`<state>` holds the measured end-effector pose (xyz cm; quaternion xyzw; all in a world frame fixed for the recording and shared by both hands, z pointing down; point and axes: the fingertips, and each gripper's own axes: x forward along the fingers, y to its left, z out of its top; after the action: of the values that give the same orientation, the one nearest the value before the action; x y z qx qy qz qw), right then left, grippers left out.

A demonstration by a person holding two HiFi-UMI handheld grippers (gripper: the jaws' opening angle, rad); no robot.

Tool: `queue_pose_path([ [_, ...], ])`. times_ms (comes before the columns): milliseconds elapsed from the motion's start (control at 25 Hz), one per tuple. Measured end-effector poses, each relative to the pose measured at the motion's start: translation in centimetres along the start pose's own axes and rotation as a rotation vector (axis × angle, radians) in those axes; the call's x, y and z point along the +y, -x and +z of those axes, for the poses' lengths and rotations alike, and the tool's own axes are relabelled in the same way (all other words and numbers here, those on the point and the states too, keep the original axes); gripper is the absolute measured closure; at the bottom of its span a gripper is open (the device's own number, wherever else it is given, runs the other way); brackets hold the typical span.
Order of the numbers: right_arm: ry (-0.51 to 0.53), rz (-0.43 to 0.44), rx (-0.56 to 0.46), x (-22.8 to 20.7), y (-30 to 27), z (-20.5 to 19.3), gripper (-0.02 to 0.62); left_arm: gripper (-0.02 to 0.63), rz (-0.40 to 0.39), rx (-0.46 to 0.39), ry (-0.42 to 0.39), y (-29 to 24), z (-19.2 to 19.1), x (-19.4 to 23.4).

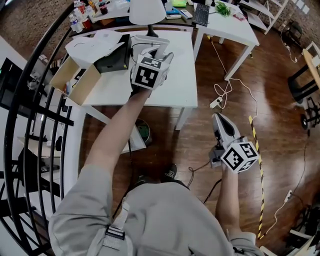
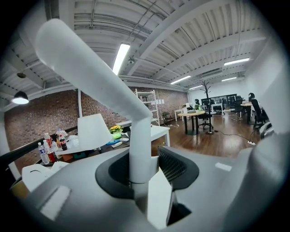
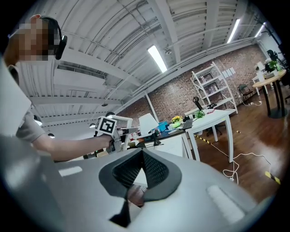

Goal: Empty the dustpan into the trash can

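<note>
My left gripper (image 1: 156,50) hangs over the white table (image 1: 175,85), shut on a white handle (image 2: 90,72) that rises up and to the left from between its jaws (image 2: 140,181). A dark and white piece (image 1: 116,57) just left of that gripper may be the dustpan's pan; I cannot tell for sure. A small round trash can (image 1: 143,131) stands on the floor under the table's near edge. My right gripper (image 1: 220,120) is held above the wooden floor to the right, shut and empty (image 3: 142,179). The left gripper (image 3: 118,133) also shows in the right gripper view.
An open cardboard box (image 1: 75,75) sits on the table's left end and a white lamp (image 1: 146,11) at its back. A black railing (image 1: 30,125) runs along the left. Cables (image 1: 225,90) and yellow-black tape (image 1: 259,165) lie on the floor. A second white table (image 1: 225,25) stands behind.
</note>
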<state>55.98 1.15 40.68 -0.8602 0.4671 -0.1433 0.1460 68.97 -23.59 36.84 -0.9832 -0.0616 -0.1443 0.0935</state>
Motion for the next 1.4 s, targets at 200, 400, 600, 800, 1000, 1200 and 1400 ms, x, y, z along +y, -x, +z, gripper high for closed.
queue_pose_path([
  [200,-0.018,0.066,0.036,1.4,-0.4,-1.1,0.597,0.447,0.044,-0.042,-0.004,3.8,0.6,0.3],
  [400,-0.001,0.203,0.07,4.7,-3.4,-2.0,0.597,0.446,0.121,-0.082,0.028,9.9,0.0,3.1],
  [600,0.034,0.285,0.1,9.9,-4.6,-3.3,0.597,0.448,0.163,-0.125,0.08,17.4,-1.3,5.3],
  [800,0.088,0.385,0.108,17.5,-4.7,-4.6,0.597,0.453,0.198,-0.185,0.095,26.6,-2.7,6.6],
  [1000,0.12,0.453,0.125,24.8,-3.2,-6.4,0.597,0.468,0.256,-0.19,0.129,35.9,-4.9,8.0],
  [1200,0.149,0.495,0.13,30.3,-1.4,-7.9,0.597,0.48,0.28,-0.269,0.179,44.4,-5.2,8.3],
  [1400,0.177,0.53,0.139,34.2,-0.1,-9.2,0.597,0.482,0.287,-0.317,0.196,49.6,-5.6,7.6],
])
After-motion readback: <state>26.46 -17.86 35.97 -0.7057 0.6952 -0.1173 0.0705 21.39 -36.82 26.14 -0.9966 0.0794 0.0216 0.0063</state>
